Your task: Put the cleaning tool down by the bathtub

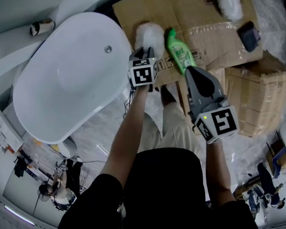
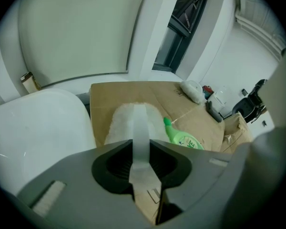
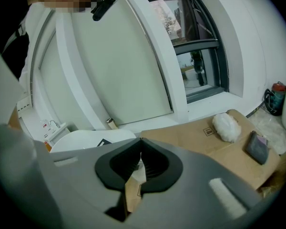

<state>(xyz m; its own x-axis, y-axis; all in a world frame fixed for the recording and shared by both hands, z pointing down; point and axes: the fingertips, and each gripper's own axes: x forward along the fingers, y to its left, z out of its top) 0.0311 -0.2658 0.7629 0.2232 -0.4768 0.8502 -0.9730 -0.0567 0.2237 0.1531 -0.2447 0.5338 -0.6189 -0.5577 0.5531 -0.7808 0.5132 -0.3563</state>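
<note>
Presently the set-down step looks all but complete. The left gripper [image 2: 141,163] is clamped on the handle of the fluffy cleaning tool [image 1: 149,34], whose head appears to rest on the cardboard [image 1: 190,8] at upper centre, just beside the bathtub [image 1: 62,75]. The right gripper [image 3: 139,168] has its jaws together and holds nothing. Next move, as judged: let go and lift clear.

The cleaning tool [image 1: 150,35] is a duster with a fluffy white oval head and a flat, pale, translucent strip for a handle [image 2: 139,128]. The left tool [image 2: 141,146] clamps that handle, so the head points away from it and tilts downward over the flattened cardboard [image 1: 200,13], just beside a green bottle [image 1: 179,51]. Whether the head touches the cardboard cannot be told. The bathtub [image 1: 43,70] is white, oval and smooth, with a round metal drain [image 1: 108,48], and its rim is close to the duster head
</note>
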